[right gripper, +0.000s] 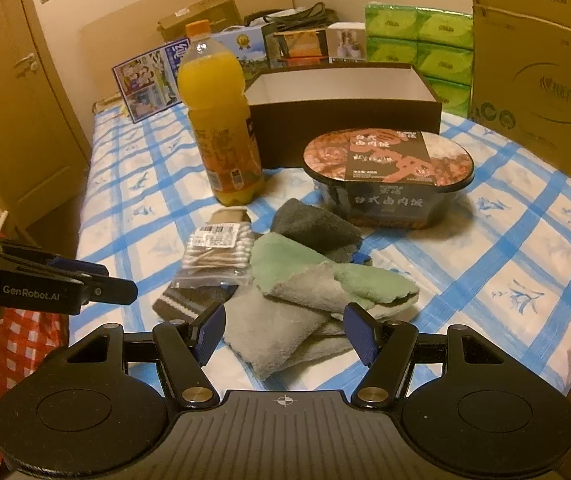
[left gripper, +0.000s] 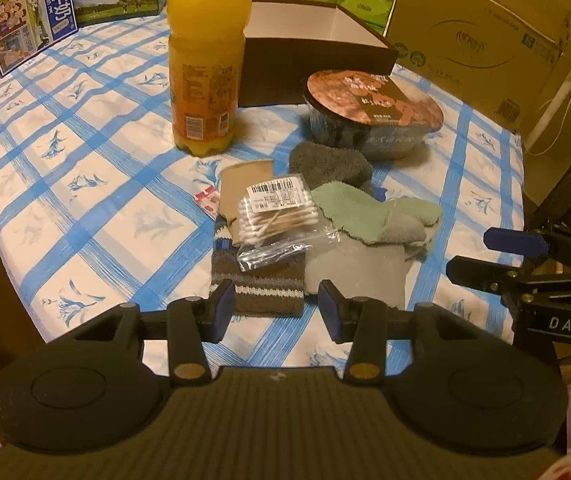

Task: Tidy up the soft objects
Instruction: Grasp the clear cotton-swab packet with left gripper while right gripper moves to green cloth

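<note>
A pile of soft things lies on the blue-checked cloth: a brown striped sock (left gripper: 263,284) (right gripper: 183,302), a pale grey cloth (left gripper: 361,272) (right gripper: 273,328), a green towel (left gripper: 349,208) (right gripper: 285,264) and a dark grey towel (left gripper: 325,164) (right gripper: 313,228). A bag of cotton swabs (left gripper: 281,220) (right gripper: 217,256) rests on the sock. My left gripper (left gripper: 277,308) (right gripper: 119,280) hovers open at the sock's near edge, holding nothing. My right gripper (right gripper: 285,332) (left gripper: 471,254) is open over the grey cloth's near end, its pads apart from the cloth.
An orange juice bottle (left gripper: 205,60) (right gripper: 221,128) and a sealed rice bowl (left gripper: 373,108) (right gripper: 389,176) stand behind the pile. Behind them sits an open dark box (left gripper: 317,52) (right gripper: 345,120). A flattened paper cup (left gripper: 241,184) lies under the swabs. Cartons and tissue packs line the back.
</note>
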